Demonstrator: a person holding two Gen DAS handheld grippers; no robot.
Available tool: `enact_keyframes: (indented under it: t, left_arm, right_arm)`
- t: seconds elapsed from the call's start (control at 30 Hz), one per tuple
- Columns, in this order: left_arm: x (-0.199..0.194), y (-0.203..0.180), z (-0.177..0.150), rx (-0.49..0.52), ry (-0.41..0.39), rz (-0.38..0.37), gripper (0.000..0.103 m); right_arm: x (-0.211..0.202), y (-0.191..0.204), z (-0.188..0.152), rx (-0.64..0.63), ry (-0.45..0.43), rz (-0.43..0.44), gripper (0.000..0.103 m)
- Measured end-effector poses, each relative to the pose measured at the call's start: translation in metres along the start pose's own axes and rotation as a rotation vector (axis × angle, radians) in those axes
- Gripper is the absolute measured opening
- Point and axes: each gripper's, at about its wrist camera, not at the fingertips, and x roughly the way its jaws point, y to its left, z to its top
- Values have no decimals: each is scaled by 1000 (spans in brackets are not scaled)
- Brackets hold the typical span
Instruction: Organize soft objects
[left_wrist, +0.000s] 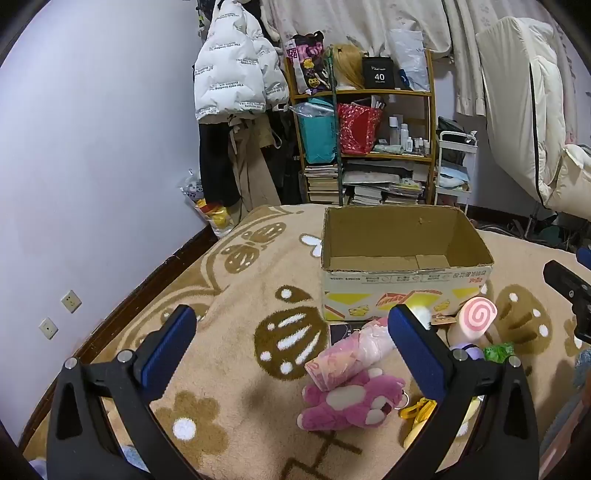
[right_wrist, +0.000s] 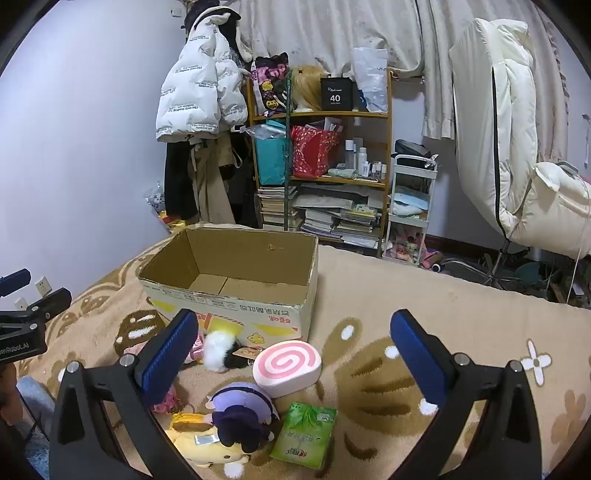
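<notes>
Soft toys heaped on the patterned beige blanket (right_wrist: 424, 295) just in front of the open cardboard box (right_wrist: 236, 291): pink plush bear (left_wrist: 347, 404), pink wrapped bundle (left_wrist: 351, 354), pink-swirl roll cushion (right_wrist: 288, 367), purple-haired doll (right_wrist: 242, 410), yellow plush (right_wrist: 207, 448), green tissue pack (right_wrist: 304, 435) beside them. Box bare inside, upright. Left gripper (left_wrist: 295, 350) and right gripper (right_wrist: 295, 354) both hovering above the pile, jaws spread wide, nothing between the blue pads; cluttered bookshelf (left_wrist: 369, 147) and white puffer jacket (left_wrist: 236, 62) beyond.
</notes>
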Motion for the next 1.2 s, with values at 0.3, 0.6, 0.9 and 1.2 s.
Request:
enact_keyframes:
  t: [0.3, 0.6, 0.9, 1.2]
  left_arm:
    - [-4, -1, -1, 1, -21, -8, 102]
    - [-3, 0, 0, -2, -16, -12, 102]
    - [-3, -1, -1, -1, -15, -10, 102]
    - [-3, 0, 0, 0, -14, -8, 102]
  right_arm:
    - [0, 0, 0, 2, -1, -6, 103]
    - [-1, -2, 2, 12, -2, 2, 103]
    - [-1, -2, 1, 12, -1, 1, 103]
    - [-1, -2, 1, 13, 0, 1, 103]
